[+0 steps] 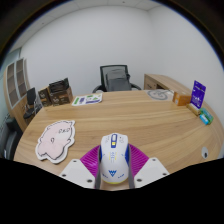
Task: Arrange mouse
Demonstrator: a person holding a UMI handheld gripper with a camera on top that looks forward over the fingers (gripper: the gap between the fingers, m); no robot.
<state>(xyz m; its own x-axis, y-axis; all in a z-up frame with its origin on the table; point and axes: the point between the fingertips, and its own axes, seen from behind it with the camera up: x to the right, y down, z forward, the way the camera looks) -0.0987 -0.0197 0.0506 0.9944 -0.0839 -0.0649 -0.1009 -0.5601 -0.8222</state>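
Table (pixel 130 120): I see 1 broad wooden top with a curved near edge; its near rim drops out of sight behind the fingers.
Chair (pixel 117 78): 1 dark office chair stands beyond the far edge, only its back and arms showing.
Shelving (pixel 17 85): pale shelving off to the left side, contents too small for me to make out.
Mouse pad (pixel 57 140): 1 white, irregularly shaped pad with dark markings I cannot read, lying flat to the left of the fingers, apart from the mouse.
Far clutter: a purple box (pixel 199 94) stands upright at the right end; other small items along the far edge I cannot identify.
Mouse (pixel 114 158): white body, dark scroll wheel, a purple marking on its near end; its sides are hidden by the pads.
Gripper (pixel 114 172): the 2 magenta pads (pixel 92 163) sit narrow, pressed against both flanks of the mouse, holding it just over the table's near edge.
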